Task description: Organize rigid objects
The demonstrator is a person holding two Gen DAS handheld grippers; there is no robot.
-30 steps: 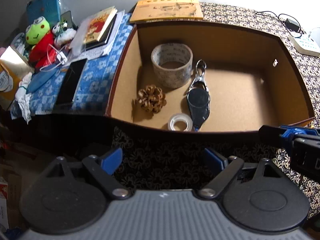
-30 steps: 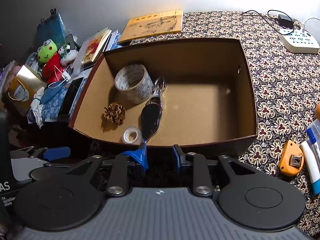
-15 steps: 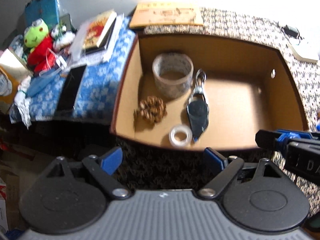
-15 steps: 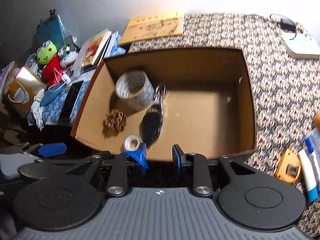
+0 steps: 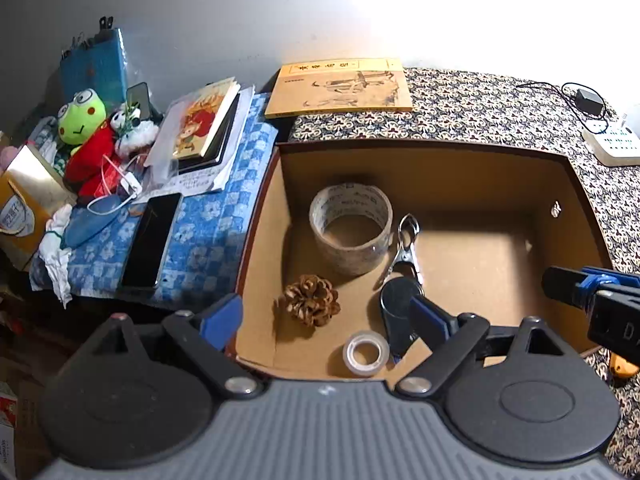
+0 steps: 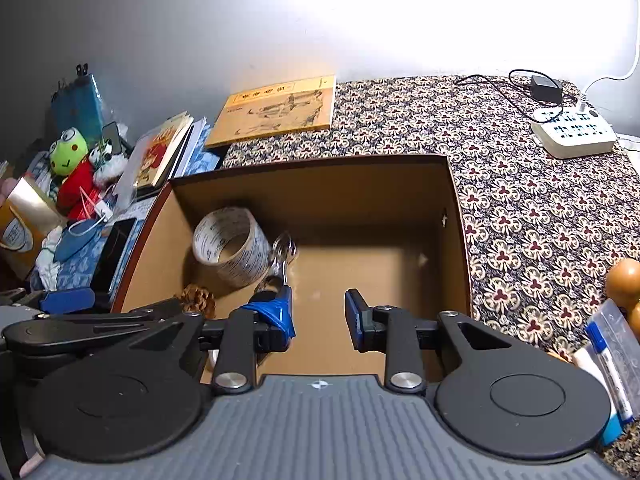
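A brown cardboard box (image 5: pixel 420 168) (image 6: pixel 320 188) lies open on the patterned tablecloth. Its left half holds a big roll of printed tape (image 5: pixel 352 232) (image 6: pixel 230 242), a pine cone (image 5: pixel 312 300) (image 6: pixel 198 294), a small clear tape roll (image 5: pixel 366 353) and a black oval tool with a metal clip (image 5: pixel 400 300) (image 6: pixel 284 248). My left gripper (image 5: pixel 325 316) hangs open over the box's near left corner, nothing between its fingers. My right gripper (image 6: pixel 318 314) is open and empty above the box's near edge; it also shows at the right of the left wrist view (image 5: pixel 592 292).
A yellow book (image 5: pixel 340 88) (image 6: pixel 280 108) lies behind the box. Left of it are a blue cloth with a phone (image 5: pixel 152 236), books and plush toys (image 5: pixel 84 140). To the right are a power strip (image 6: pixel 576 132), a wooden ball (image 6: pixel 624 276), a blue-and-white tube (image 6: pixel 612 360) and an orange object (image 5: pixel 624 368).
Both grippers have moved forward, from short of the box's near wall to over its near edge. Their openings look unchanged, and the things in the box have not moved.
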